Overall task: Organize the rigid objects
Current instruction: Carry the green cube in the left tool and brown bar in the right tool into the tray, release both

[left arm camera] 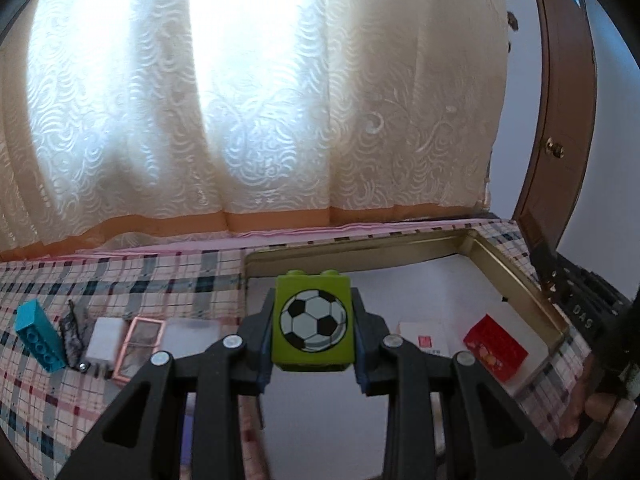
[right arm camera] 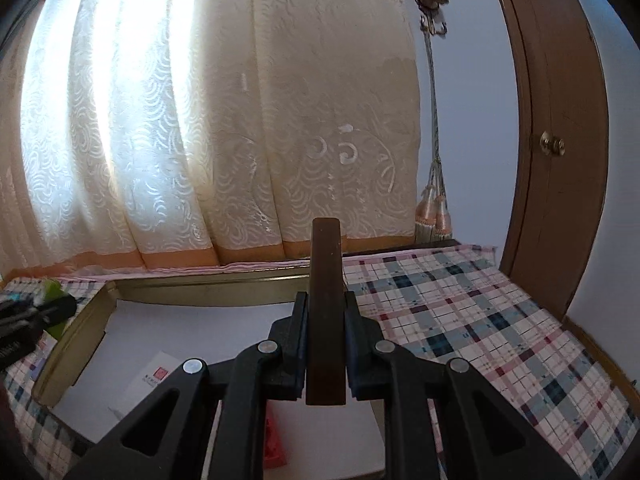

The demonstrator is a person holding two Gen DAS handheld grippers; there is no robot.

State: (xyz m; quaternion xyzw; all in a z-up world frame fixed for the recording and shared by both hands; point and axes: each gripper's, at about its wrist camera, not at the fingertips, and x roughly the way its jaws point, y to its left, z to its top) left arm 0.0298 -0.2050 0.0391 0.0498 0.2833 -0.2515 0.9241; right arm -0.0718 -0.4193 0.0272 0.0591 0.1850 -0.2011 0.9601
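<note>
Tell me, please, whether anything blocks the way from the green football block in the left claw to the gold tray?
Nothing visible does. The green block hangs over the gold tray; the red box and white card lie off to the right.

tray floor: mostly bare white; red box [left arm camera: 495, 347] and white card [left arm camera: 425, 338] sit near right wall
tray rim [left arm camera: 516, 272]: raised, blocks low entry
left cloth: blue brick [left arm camera: 38, 336], charger [left arm camera: 105, 343], probably small cases, crowded
right cloth [right arm camera: 480, 320]: open

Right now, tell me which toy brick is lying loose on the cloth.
The blue brick, lying at far left on the plaid cloth. The green football brick is clamped in the left gripper.
</note>
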